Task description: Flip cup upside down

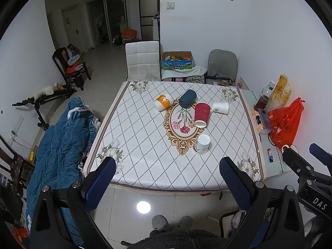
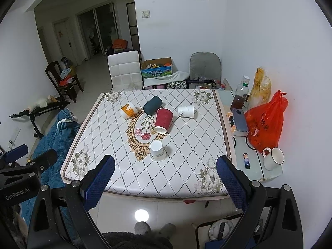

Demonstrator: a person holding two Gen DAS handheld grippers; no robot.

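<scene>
Several paper cups are on a square table with a diamond-pattern cloth point(image 1: 145, 145). A red cup point(image 1: 201, 114) point(image 2: 162, 119), a dark teal cup point(image 1: 187, 98) point(image 2: 152, 104), an orange cup point(image 1: 162, 102) point(image 2: 128, 110) and a white cup point(image 1: 221, 107) point(image 2: 186, 111) lie on their sides. Another white cup point(image 1: 201, 144) point(image 2: 157, 150) stands upside down nearer the front. My left gripper point(image 1: 168, 178) is open and empty, held back above the table's front edge. My right gripper point(image 2: 166, 178) is open and empty, likewise held back; it also shows in the left wrist view point(image 1: 305, 155).
A side table at the right carries a red plastic bag point(image 2: 265, 124), a bottle point(image 2: 241, 93), a phone point(image 2: 239, 119) and a white mug point(image 2: 272, 157). A blue blanket point(image 1: 62, 145) lies left of the table. Chairs point(image 1: 143, 60) and a box point(image 1: 177, 60) stand behind it.
</scene>
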